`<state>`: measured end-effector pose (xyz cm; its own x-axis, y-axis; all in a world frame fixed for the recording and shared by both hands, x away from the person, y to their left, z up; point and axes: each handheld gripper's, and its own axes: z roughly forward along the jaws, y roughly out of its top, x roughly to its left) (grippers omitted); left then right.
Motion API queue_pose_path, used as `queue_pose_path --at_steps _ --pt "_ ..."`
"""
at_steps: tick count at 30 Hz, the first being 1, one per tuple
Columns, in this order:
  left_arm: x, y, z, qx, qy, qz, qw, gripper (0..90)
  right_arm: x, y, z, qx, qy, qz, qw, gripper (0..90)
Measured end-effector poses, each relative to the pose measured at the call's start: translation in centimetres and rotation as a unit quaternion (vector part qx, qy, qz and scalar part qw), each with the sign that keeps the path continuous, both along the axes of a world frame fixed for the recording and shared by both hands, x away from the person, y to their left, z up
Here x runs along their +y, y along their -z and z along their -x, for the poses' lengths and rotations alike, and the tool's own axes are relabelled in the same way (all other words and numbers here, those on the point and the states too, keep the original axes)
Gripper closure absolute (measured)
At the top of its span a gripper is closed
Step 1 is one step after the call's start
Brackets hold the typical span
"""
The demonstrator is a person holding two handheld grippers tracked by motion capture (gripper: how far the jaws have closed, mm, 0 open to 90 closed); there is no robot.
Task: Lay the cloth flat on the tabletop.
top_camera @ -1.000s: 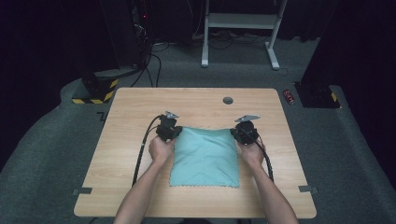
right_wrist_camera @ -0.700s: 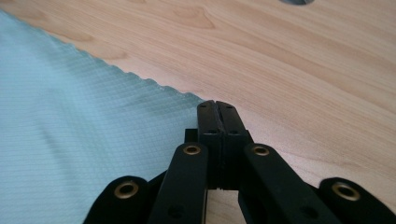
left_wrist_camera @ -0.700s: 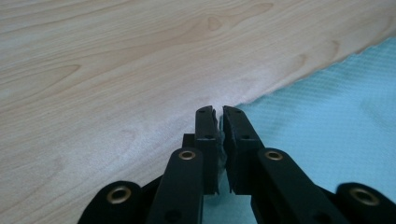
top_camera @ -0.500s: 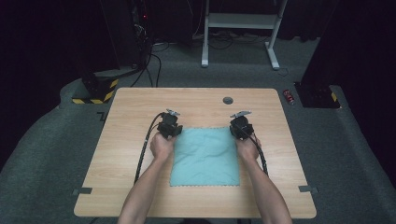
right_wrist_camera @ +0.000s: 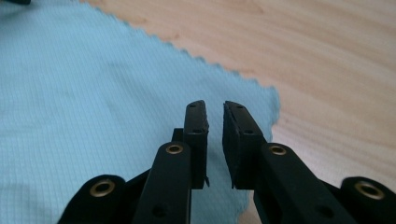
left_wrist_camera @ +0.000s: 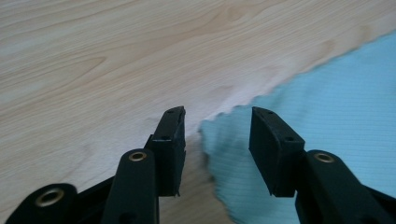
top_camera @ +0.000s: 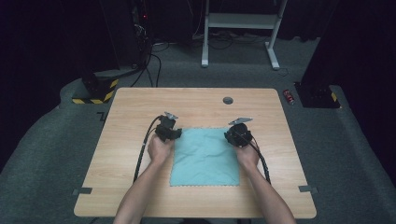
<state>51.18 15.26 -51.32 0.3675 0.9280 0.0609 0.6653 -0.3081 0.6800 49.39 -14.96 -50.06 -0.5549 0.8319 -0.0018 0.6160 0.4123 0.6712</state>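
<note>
A light blue cloth (top_camera: 205,156) lies flat on the wooden table (top_camera: 196,105). My left gripper (top_camera: 169,131) sits at the cloth's far left corner and my right gripper (top_camera: 237,135) at its far right corner. In the left gripper view the left gripper (left_wrist_camera: 217,114) has just been opening. That corner of the cloth (left_wrist_camera: 327,102) lies on the wood between its jaws, untouched. In the right gripper view the right gripper (right_wrist_camera: 215,109) has also just been opening. Its jaws stand a narrow gap apart over the cloth (right_wrist_camera: 93,93), gripping nothing.
A round grey grommet (top_camera: 228,100) sits near the table's far edge. Black cables (top_camera: 142,149) trail from both grippers toward the near edge. Tape marks (top_camera: 81,191) lie at the near corners. A small red object (top_camera: 289,96) lies on the floor at the far right.
The right hand has edged slightly left at the cloth's far right corner. The cloth and the left hand look unchanged.
</note>
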Motion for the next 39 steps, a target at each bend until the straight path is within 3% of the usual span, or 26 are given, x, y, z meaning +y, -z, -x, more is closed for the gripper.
queue_pose_path --at_steps 3,6,11,15,19,24,27,31,34,39 --pt "0.6 0.0 -0.5 -0.013 -0.04 -0.017 0.999 54.5 -0.7 0.5 0.3 0.009 0.006 0.019 0.9998 77.6" --pt "1.2 -0.1 -0.3 -0.002 -0.043 -0.004 0.9991 52.0 -1.8 0.8 0.8 0.009 0.016 0.022 0.9996 76.8" --pt "1.1 -1.4 2.2 0.003 0.016 0.037 0.9992 49.9 -2.7 0.2 2.3 0.0 0.007 0.001 1.0 75.8" --pt "0.7 -2.0 5.4 0.007 0.068 0.042 0.9968 48.5 -3.2 -0.5 4.8 -0.016 -0.016 -0.003 0.9997 75.4" --pt "0.9 -1.5 8.8 0.017 0.085 0.063 0.9943 48.6 -4.1 -0.7 7.5 -0.015 -0.025 -0.029 0.9991 75.6" --pt "1.2 -1.3 13.1 0.019 0.101 0.09 0.9906 51.7 -4.6 -0.6 10.9 -0.012 -0.049 -0.033 0.9982 76.0" --pt "1.2 -1.3 15.6 0.017 0.113 0.089 0.9894 53.3 -4.6 -0.3 13.0 -0.013 -0.061 -0.028 0.9976 76.1" --pt "1.2 -0.9 18.0 0.016 0.116 0.07 0.9906 57.9 -4.7 0.4 15.3 -0.012 -0.069 -0.021 0.9973 76.1" --pt "1.3 -0.4 18.7 0.029 0.115 0.065 0.9909 63.4 -4.7 0.8 16.5 -0.017 -0.076 -0.002 0.9969 76.1" --pt "1.1 -0.1 18.9 0.031 0.109 0.049 0.9923 72.0 -4.6 1.2 16.9 -0.015 -0.081 0.004 0.9966 77.1"
